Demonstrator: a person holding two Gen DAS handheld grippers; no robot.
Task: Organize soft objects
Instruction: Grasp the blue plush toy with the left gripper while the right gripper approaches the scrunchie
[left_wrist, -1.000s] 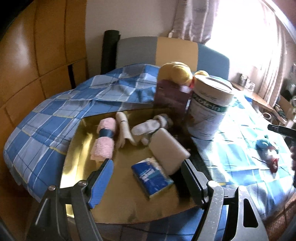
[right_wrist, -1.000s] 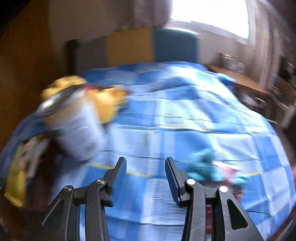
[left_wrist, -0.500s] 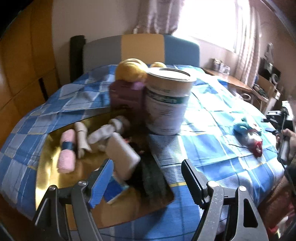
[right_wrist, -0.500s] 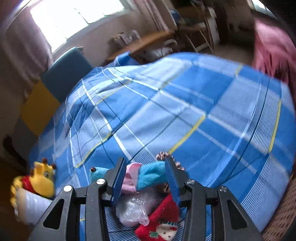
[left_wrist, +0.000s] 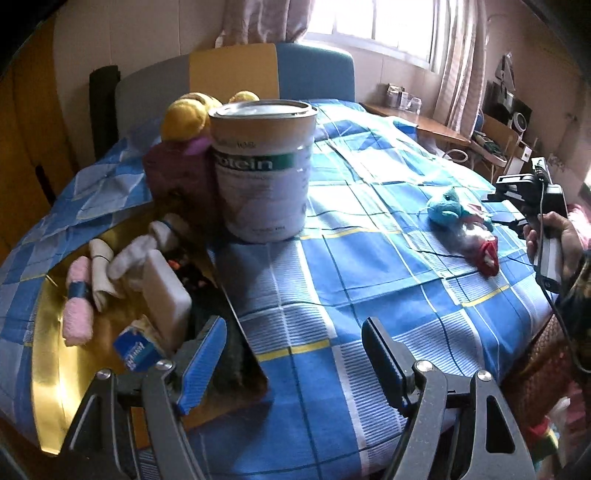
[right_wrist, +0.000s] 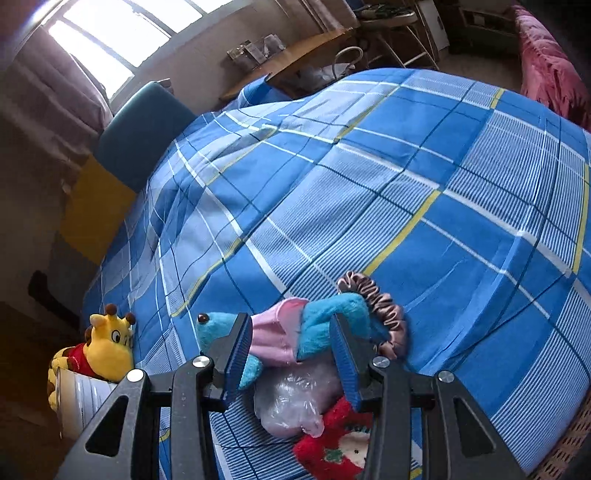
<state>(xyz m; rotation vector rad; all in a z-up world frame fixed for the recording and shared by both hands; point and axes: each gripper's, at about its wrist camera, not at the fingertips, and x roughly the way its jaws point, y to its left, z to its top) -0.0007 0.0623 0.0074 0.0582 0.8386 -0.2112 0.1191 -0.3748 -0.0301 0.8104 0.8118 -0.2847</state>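
Observation:
A blue plush toy in a pink skirt (right_wrist: 314, 328) lies on the blue checked bedspread (right_wrist: 406, 184), with a clear plastic bag (right_wrist: 291, 402), a red plush (right_wrist: 332, 450) and a brown scrunchie (right_wrist: 384, 306) around it. My right gripper (right_wrist: 291, 350) is open, its fingers on either side of the blue plush just above it. The pile also shows in the left wrist view (left_wrist: 458, 221). My left gripper (left_wrist: 295, 362) is open and empty over the bed. A gold tray (left_wrist: 51, 369) holds a pink roll (left_wrist: 77, 310), white socks (left_wrist: 129, 254), a white sponge (left_wrist: 166, 299) and a tissue pack (left_wrist: 136, 350).
A white protein can (left_wrist: 264, 170) stands beside the tray, with a yellow giraffe plush (right_wrist: 103, 347) and a maroon box (left_wrist: 177, 173) behind it. A headboard (left_wrist: 236, 70) is at the far end. A desk (left_wrist: 424, 122) and clutter stand to the right of the bed.
My right gripper swung from the can side to the blue plush and came down around it. My left gripper turned right, away from the tray, toward the open bed.

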